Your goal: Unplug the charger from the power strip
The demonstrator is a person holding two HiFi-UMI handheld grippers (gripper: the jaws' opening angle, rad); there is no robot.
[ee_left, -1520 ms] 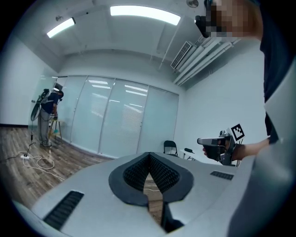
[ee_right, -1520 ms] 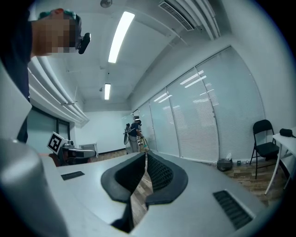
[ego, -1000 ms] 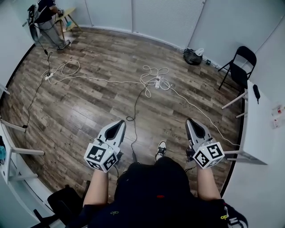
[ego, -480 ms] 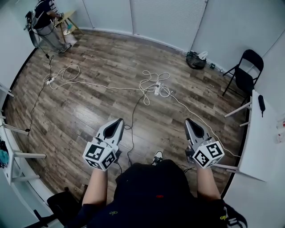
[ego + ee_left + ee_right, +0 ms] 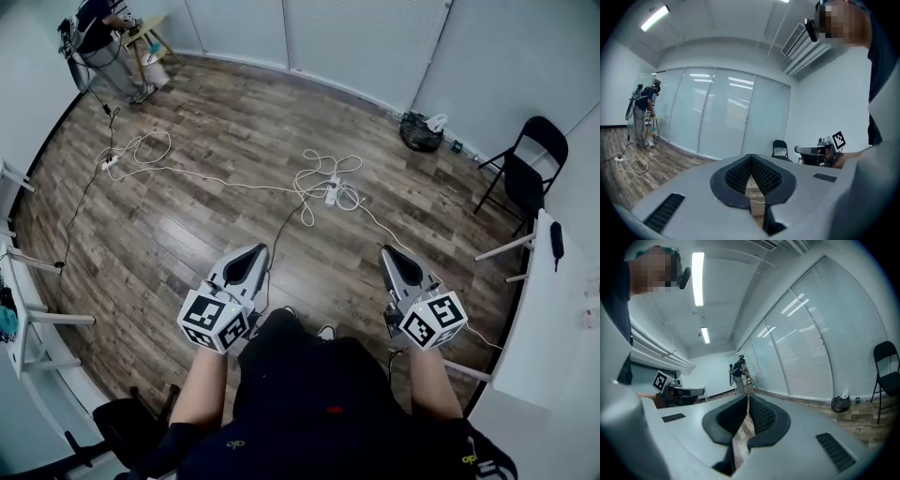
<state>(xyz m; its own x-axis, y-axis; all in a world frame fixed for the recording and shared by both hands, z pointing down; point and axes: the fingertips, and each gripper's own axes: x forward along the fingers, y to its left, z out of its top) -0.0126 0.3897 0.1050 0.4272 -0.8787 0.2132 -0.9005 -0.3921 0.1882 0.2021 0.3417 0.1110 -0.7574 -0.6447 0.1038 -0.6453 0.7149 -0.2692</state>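
I see my grey left gripper (image 5: pixel 255 251) and right gripper (image 5: pixel 387 253) with black-and-white marker cubes (image 5: pixel 214 322), and my dark short-sleeved top (image 5: pixel 319 394) at bottom centre.

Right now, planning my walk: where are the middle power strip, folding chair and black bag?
middle power strip (image 5: pixel 332 191), head view, on its white body
folding chair (image 5: pixel 548 141), head view, on its backrest
black bag (image 5: pixel 418 133), head view, on its dark body

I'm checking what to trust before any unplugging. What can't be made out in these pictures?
- Charger at the power strip: too small in the head view, lost among white cables.
- Table: cut off by the head view's right edge.
- Shoe: mostly hidden by the person's body, head view.
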